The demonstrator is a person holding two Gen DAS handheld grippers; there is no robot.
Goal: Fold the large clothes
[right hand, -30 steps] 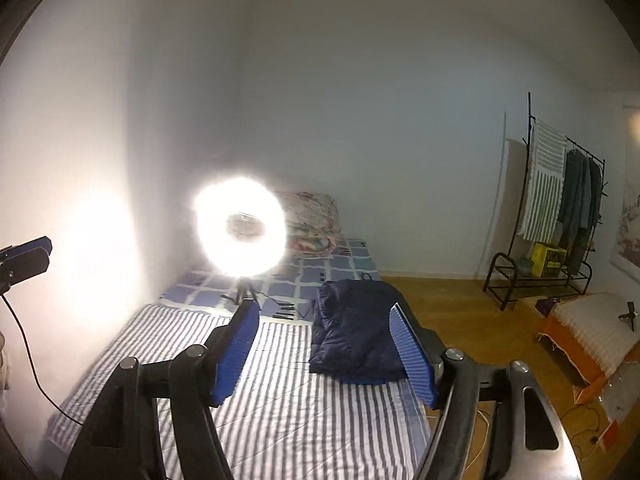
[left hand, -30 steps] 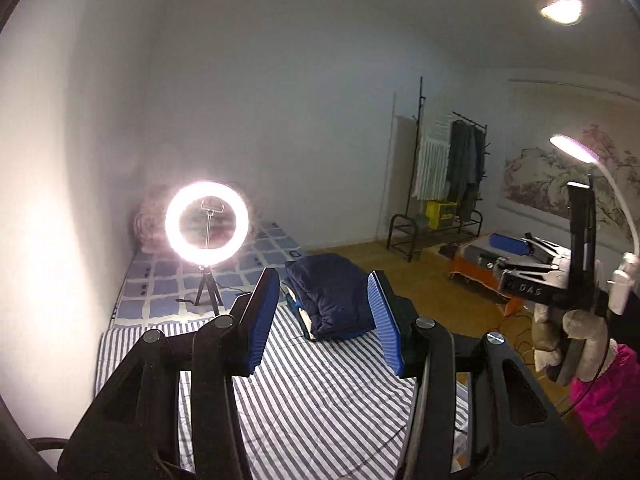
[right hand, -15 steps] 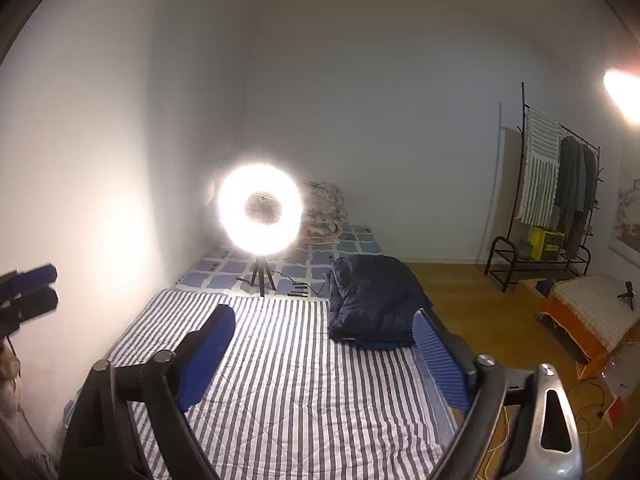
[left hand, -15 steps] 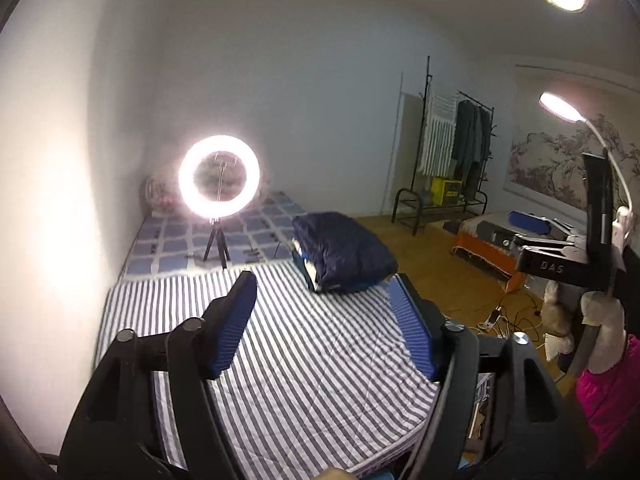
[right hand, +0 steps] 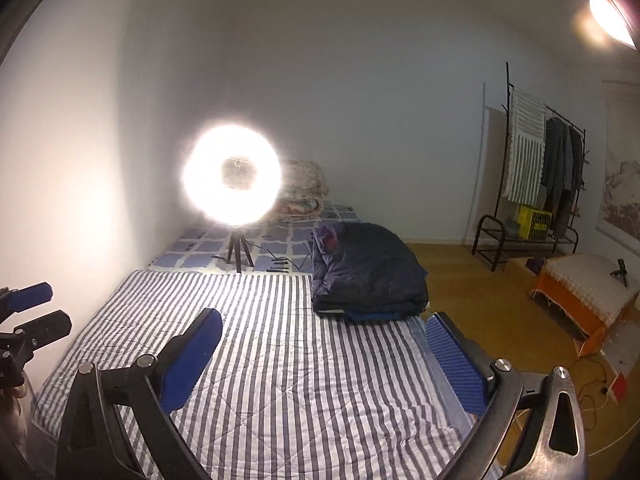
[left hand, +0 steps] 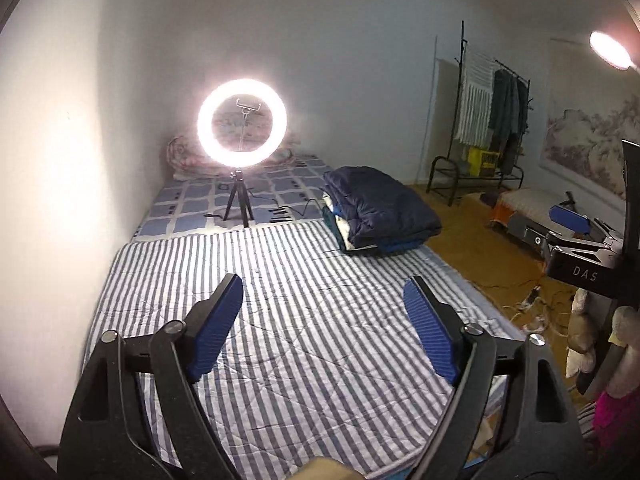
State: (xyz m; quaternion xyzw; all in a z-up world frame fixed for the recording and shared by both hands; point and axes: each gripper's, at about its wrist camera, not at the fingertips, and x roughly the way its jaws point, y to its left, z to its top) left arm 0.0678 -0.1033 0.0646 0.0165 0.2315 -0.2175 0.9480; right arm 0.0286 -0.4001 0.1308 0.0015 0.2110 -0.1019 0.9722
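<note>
Navy jacket (right hand: 368, 276) folded, stacked at far end of bed (right hand: 280, 360). Left tool (left hand: 324, 320) + right tool (right hand: 324, 352) released, empty. Looks approx done.

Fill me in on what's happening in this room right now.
A person holds two grippers above a bed with a striped sheet. The left gripper and right gripper are both open and hold nothing. A folded dark navy garment lies on a small stack at the far right of the bed, beside a lit ring light on a tripod.
</note>
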